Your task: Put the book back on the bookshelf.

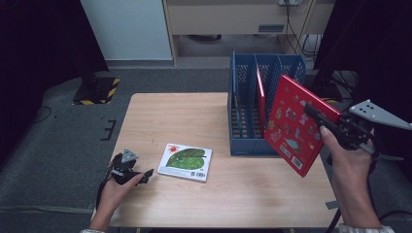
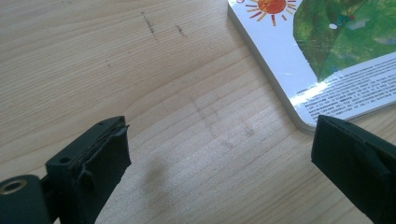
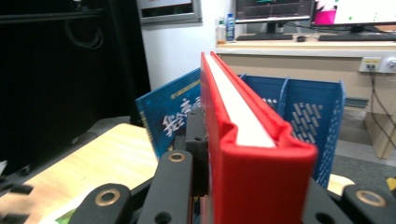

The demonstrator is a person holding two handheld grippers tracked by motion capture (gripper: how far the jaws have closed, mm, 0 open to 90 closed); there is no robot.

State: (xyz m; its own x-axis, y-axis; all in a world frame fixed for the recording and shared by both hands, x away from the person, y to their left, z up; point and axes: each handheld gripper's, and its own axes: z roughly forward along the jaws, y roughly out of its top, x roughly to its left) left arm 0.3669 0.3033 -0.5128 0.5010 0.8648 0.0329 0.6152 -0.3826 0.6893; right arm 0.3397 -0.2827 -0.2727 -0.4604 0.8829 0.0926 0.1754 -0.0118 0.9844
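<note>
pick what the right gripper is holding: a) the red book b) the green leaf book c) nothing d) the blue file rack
a, the right gripper is clamped on the red book, which it holds tilted in the air in front of the blue rack, while the green leaf book lies flat on the table.

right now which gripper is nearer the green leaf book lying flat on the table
Left. The left gripper rests on the table just beside the green leaf book, jaws open. The right gripper is off by the blue rack, clamped on a red book.
</note>
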